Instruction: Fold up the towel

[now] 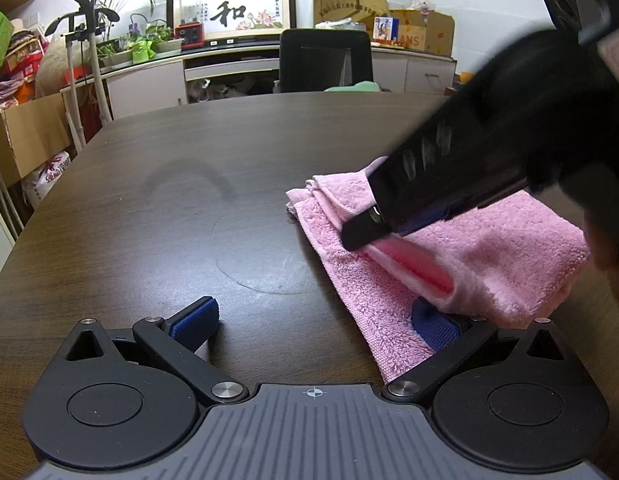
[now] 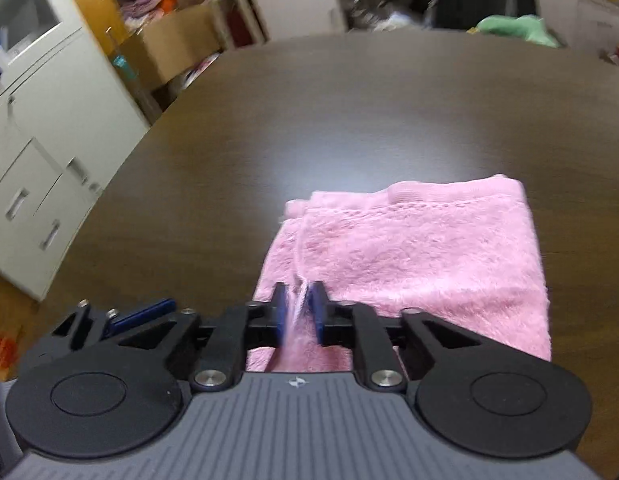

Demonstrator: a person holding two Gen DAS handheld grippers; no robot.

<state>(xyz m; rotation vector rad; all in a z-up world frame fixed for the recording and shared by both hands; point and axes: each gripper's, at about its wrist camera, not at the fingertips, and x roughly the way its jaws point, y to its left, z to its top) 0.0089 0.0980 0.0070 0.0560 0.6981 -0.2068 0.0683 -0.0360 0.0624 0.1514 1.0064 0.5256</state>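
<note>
Dark desk [image 2: 349, 112], bare at its far edge; pink towel [image 2: 409, 248] already folded over, lying toward the near right corner. Last fold apparently being let go. Right gripper [image 2: 300, 306] fingers narrowly parted, a towel edge loose between. Left gripper [image 1: 309, 320] fingers spread wide, empty. Next: pull clear without dragging layers.

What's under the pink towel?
The dark table lies under the towel. One blue pad of the left gripper pokes under a lifted fold. Anything else beneath is covered.
</note>
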